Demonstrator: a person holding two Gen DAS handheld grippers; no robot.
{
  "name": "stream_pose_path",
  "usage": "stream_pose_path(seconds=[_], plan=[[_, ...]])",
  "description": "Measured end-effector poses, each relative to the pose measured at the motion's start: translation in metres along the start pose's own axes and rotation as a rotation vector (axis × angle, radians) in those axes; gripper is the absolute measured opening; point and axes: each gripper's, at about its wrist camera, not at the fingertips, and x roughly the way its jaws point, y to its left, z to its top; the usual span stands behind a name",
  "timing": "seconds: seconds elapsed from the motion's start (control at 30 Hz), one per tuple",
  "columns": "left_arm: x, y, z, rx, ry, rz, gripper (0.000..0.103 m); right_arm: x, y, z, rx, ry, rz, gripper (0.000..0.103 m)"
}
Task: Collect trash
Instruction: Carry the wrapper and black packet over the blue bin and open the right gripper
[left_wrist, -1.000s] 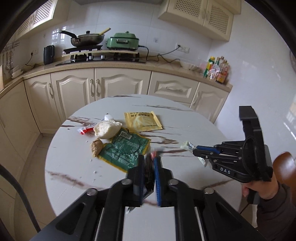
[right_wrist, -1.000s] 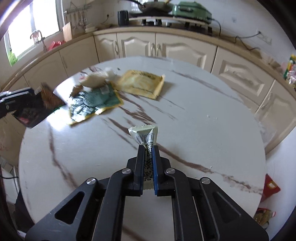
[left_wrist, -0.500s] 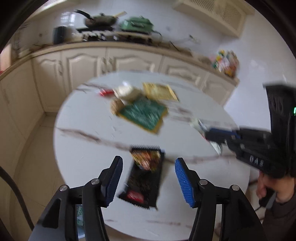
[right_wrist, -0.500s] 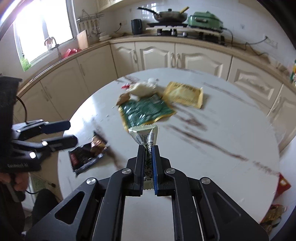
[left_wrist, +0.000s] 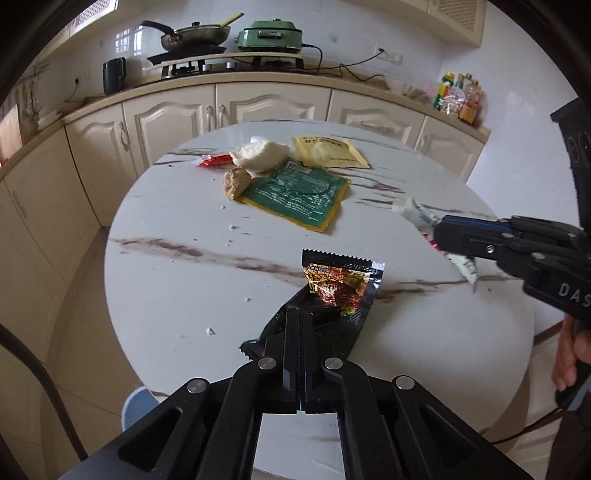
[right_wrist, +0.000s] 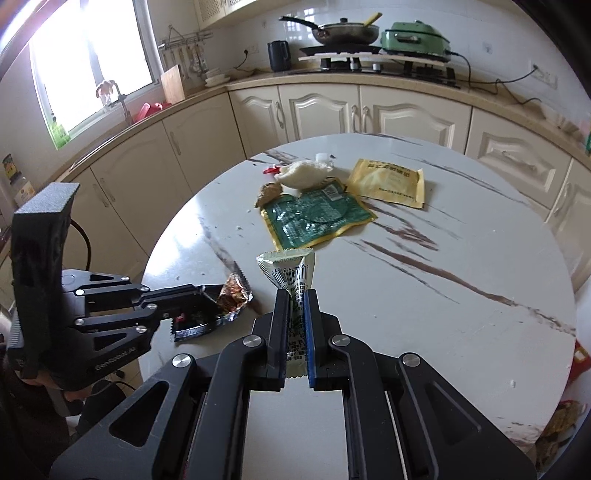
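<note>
The left gripper (left_wrist: 301, 325) is closed tight on the near end of a black snack wrapper (left_wrist: 341, 291). Its jaws have just been closing, and the wrapper is pinched between them. The wrapper sits at the near edge of the round table (left_wrist: 177, 280). Its long side runs away from the gripper toward the middle of the table, and its zigzag end sticks up. It is probably held by one end so it can be lifted off the table easily.

The right gripper (right_wrist: 297, 306) is also closed, on a small pale green wrapper (right_wrist: 290, 267). That wrapper stands upright between the jaws with its wide end on top, up off the table.

Farther out lie more bits of trash: a flat green packet (left_wrist: 295, 194), a yellow packet (left_wrist: 328, 151), a white lump (left_wrist: 258, 155), a brown lump (left_wrist: 236, 181) and a small red wrapper (left_wrist: 212, 160). They are all close together.
</note>
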Motion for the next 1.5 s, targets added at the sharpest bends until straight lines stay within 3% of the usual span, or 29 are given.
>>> stream_pose_path(seconds=[0.2,0.3,0.37,0.43,0.5,0.67,0.83,0.93,1.23,1.5], plan=[[-0.013,0.017,0.000,-0.027,-0.047,0.003,0.000,0.004,0.009,0.001,0.000,-0.001,0.013,0.009],[-0.014,0.022,0.000,-0.002,-0.030,0.054,0.003,0.006,0.014,0.001,-0.006,0.002,0.017,0.009],[-0.014,0.025,0.000,0.008,-0.017,0.057,0.015,0.006,0.016,0.001,-0.006,0.000,0.022,0.009],[-0.016,0.023,-0.001,0.027,-0.020,0.057,0.045,0.006,0.017,0.001,-0.005,0.002,0.025,0.009],[-0.014,0.019,-0.001,0.054,-0.016,0.029,0.053,0.007,0.019,0.000,-0.005,0.003,0.026,0.009],[0.002,0.015,0.002,0.071,0.021,0.021,0.047,0.011,0.019,-0.002,-0.001,0.014,0.031,0.009],[0.008,0.015,0.007,0.071,0.021,-0.024,0.019,0.013,0.016,-0.004,0.007,0.015,0.036,0.009],[0.008,0.016,0.005,0.040,0.003,-0.050,0.009,0.014,0.014,-0.004,0.015,0.013,0.038,0.009],[-0.012,0.017,-0.003,-0.031,-0.073,-0.074,0.004,0.020,0.028,-0.003,0.005,0.019,0.058,0.009],[-0.066,0.075,-0.017,-0.147,-0.170,-0.046,0.004,0.023,0.083,0.020,-0.057,-0.016,0.132,0.009]])
